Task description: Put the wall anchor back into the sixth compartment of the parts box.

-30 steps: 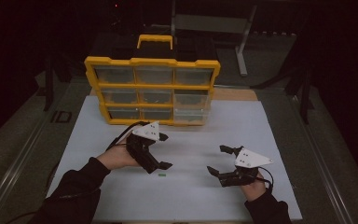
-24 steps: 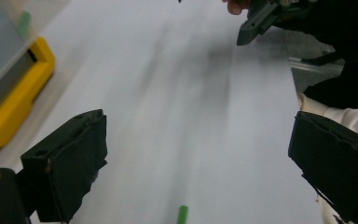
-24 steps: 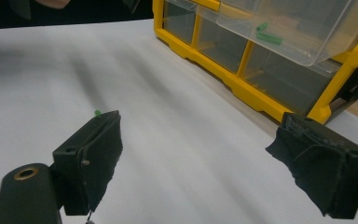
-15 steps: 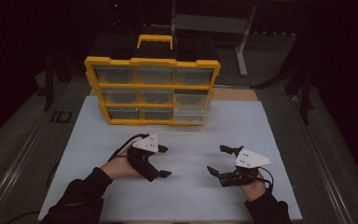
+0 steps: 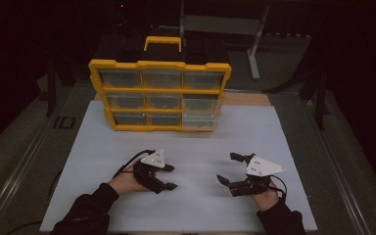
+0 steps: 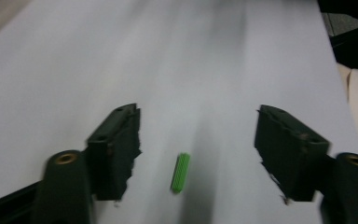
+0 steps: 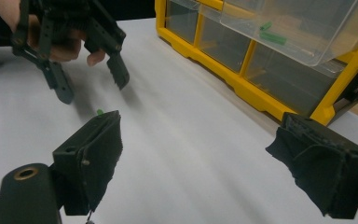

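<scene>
While I am holding my left gripper (image 5: 169, 177) low over the white sheet (image 5: 196, 142), its jaws are standing wide apart and gripping nothing. A small green plug (image 6: 180, 172) is lying flat on the sheet between them, touching neither jaw, a little nearer the one at the left of the left gripper view. In the right gripper view I am seeing only the plug's green tip (image 7: 99, 112), peeking over my own near jaw, just beside the left gripper (image 7: 91, 88) hanging farther off.

My right gripper (image 5: 234, 169) is hovering over the sheet's right half, well apart from the left one, and its jaws are gaping empty too. It is pointing toward the yellow organizer box (image 5: 160, 95) standing upright at the far edge of the sheet. One clear drawer (image 7: 279, 28) of that box is sticking out, with green pieces lying inside it.
</scene>
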The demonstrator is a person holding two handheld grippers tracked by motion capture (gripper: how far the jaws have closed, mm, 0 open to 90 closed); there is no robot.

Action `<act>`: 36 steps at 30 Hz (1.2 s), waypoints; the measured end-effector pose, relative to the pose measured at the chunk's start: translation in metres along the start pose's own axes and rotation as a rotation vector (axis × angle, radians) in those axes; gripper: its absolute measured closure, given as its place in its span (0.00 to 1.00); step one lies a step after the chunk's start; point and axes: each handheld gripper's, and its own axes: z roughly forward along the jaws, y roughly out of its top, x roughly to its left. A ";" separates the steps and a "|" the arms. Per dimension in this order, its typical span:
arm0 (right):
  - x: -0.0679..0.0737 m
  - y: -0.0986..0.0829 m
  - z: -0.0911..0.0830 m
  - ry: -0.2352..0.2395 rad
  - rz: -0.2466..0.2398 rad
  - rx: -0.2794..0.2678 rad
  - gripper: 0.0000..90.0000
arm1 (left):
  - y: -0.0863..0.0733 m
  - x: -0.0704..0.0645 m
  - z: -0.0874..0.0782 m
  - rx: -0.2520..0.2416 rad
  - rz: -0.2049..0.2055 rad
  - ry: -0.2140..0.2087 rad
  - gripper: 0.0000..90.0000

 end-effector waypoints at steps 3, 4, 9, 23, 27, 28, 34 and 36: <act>0.000 0.000 0.000 0.000 0.001 0.001 0.16 | -0.005 0.001 0.004 0.014 0.006 0.007 0.45; 0.000 0.000 0.000 0.000 0.001 0.001 0.16 | -0.006 0.002 0.005 0.020 0.010 0.009 0.48; 0.000 0.000 0.000 0.002 0.000 0.001 0.16 | -0.011 0.004 0.010 0.044 0.005 0.004 0.60; 0.000 0.000 0.001 0.000 -0.001 0.001 0.16 | -0.015 0.003 0.017 0.076 0.024 0.018 0.85; 0.000 0.000 0.001 -0.001 0.000 0.001 0.16 | -0.014 0.001 0.018 0.083 0.033 0.016 0.91; 0.000 0.000 0.001 0.001 0.000 0.001 0.16 | -0.014 0.001 0.018 0.082 0.030 0.014 0.91; 0.000 0.000 0.001 0.000 0.000 0.000 0.16 | -0.013 0.003 0.019 0.089 0.013 0.008 0.92; 0.000 0.000 0.001 0.001 -0.001 0.000 0.16 | -0.012 0.002 0.018 0.095 0.012 0.009 0.92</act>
